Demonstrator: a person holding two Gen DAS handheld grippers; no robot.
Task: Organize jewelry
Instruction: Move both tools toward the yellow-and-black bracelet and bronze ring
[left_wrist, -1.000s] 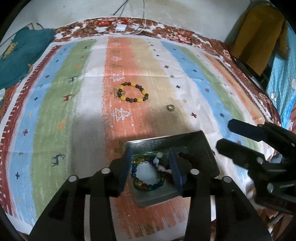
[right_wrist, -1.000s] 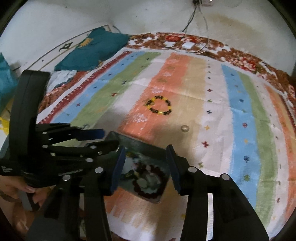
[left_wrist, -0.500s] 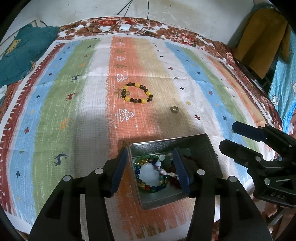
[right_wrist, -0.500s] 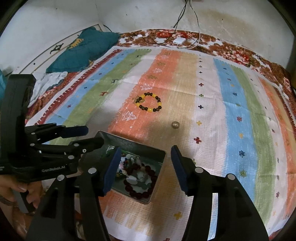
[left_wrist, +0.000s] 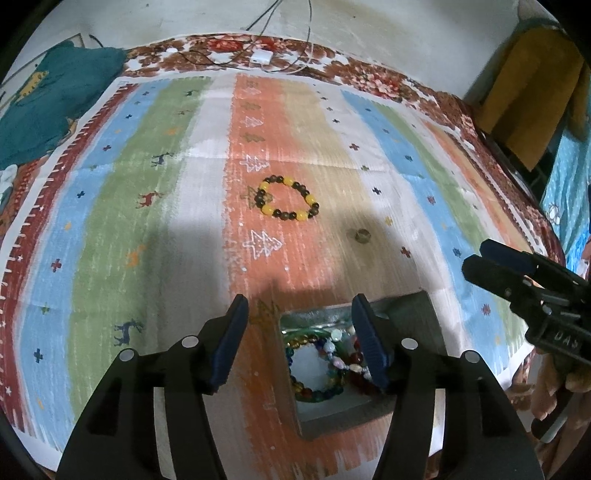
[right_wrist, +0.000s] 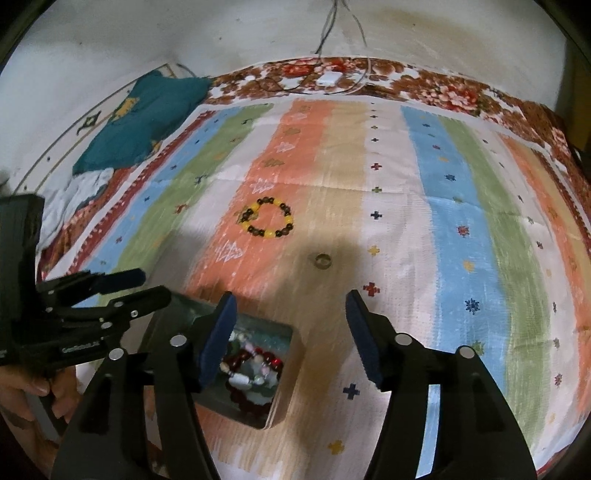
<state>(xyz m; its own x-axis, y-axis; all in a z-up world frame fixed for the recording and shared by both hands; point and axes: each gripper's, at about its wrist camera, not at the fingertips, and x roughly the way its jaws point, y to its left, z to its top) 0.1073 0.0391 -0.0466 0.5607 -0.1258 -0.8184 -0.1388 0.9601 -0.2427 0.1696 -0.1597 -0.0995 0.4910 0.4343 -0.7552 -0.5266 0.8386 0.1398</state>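
A lived-in room at home: a striped woven cloth (left_wrist: 155, 229) with little deer and trees covers a bed, over a floral bedspread (left_wrist: 369, 75) showing along the top. A teal garment (left_wrist: 48, 107) lies crumpled at upper left, and charger cables (right_wrist: 332, 44) trail down the stained plaster wall (right_wrist: 443, 33).

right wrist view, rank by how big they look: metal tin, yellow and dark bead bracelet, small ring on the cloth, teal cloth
1. teal cloth
2. metal tin, partly hidden by the claw and nearer the camera, so unsure against the cloth
3. yellow and dark bead bracelet
4. small ring
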